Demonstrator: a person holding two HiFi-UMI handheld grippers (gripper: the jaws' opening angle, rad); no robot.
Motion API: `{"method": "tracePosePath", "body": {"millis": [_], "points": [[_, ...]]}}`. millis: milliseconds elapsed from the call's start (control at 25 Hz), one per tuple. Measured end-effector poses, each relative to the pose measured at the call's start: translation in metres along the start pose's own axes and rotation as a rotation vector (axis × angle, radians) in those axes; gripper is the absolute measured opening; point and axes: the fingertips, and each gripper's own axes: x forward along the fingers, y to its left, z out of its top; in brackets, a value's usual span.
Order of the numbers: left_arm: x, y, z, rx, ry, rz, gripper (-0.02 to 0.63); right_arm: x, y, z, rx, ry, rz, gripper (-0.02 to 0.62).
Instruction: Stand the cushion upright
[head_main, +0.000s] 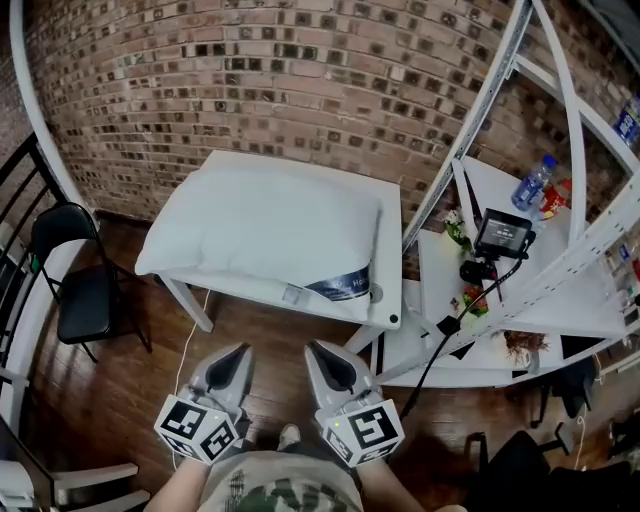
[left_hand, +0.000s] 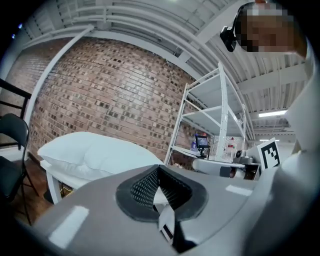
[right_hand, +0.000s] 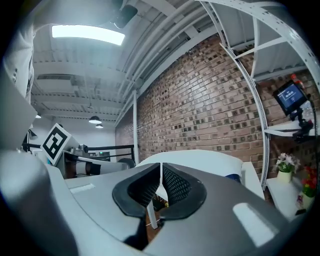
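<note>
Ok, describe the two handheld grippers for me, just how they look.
The two match. The left gripper and the right gripper each have a smooth light-grey shell that tapers towards the tips. Set into the shell are black pads with a fine dotted grid texture. At its rear, each carries a white cube printed with black square markers. The person wears a camouflage-patterned top.

Both tools are held side by side, pointing to 12 o'clock: left tool jaws together, empty; right tool likewise closed, empty.
</note>
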Motion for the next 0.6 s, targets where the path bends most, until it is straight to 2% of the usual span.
{"method": "tracePosePath", "body": {"millis": [400,600], "points": [[0.029,0.024,-0.003,-0.031,0.016,0.033,0.0,0.034,-0.025,-0.004,0.043,0.022,0.041,0.024],[0.057,0.049,0.009,-0.029,0.01,0.027,0.0,0.066,-0.041,0.002,0.043,0.034,0.041,0.034]]}}
